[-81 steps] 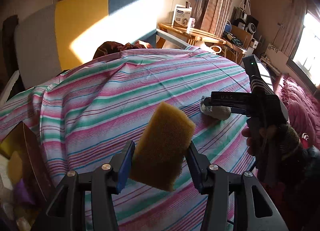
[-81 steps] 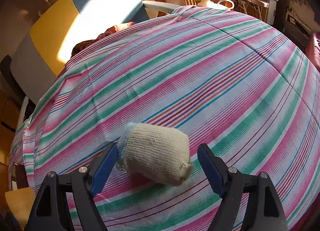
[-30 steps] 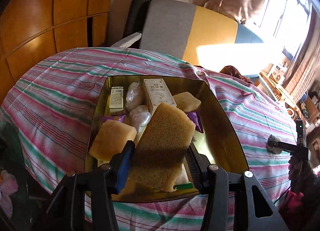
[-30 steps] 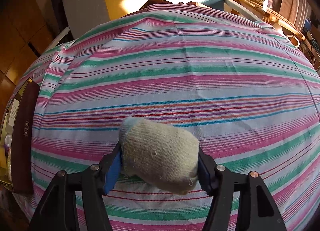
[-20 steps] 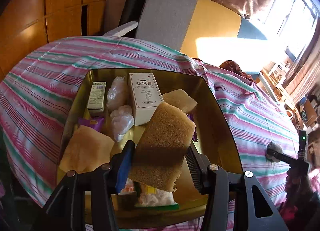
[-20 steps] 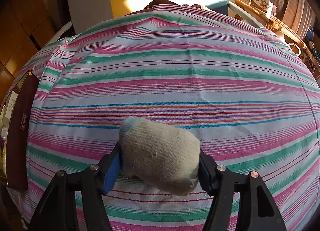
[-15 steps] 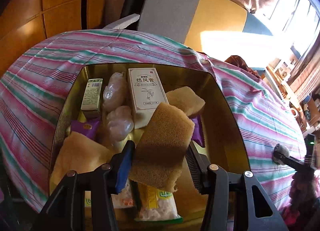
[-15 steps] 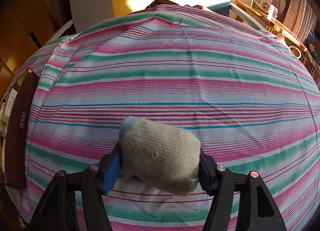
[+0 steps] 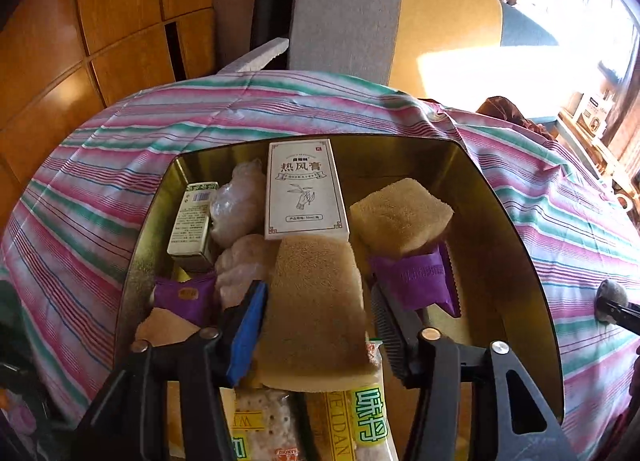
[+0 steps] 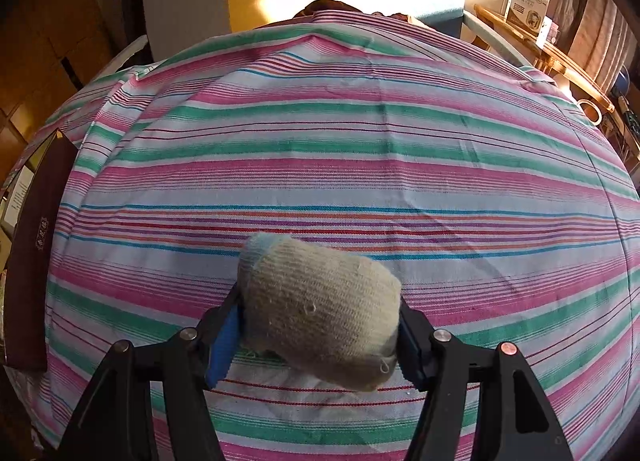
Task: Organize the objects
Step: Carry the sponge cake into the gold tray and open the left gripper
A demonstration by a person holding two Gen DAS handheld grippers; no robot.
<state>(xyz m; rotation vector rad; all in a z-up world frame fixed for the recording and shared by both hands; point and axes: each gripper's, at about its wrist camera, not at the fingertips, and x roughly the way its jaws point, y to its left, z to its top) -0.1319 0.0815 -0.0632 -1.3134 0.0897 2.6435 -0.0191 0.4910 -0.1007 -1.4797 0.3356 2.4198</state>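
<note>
Sponge lower centre of the left view, between my left fingers. Half a second ago both pads pinched it; now they are opening, a gap showing at the ribbed right pad, blue left pad at its edge — contact there I cannot tell. It lies over the gold tin, on the snack packets at the bottom edge, its far end reaching the white carton. Tin looms larger than a second ago; I have moved in over it.

Second sponge right of the carton, purple wrapper beneath it. Small green box and clear-wrapped lumps to the left.

Left gripper tipped steeply down into the tin.

Right view unchanged: my right fingers clenched on the rolled knit sock, lower centre, over the striped cloth of the tabletop. Tin's dark outer wall at left edge.

Packets cut off by the frame bottom. Right gripper barely visible, far right of the left view.
</note>
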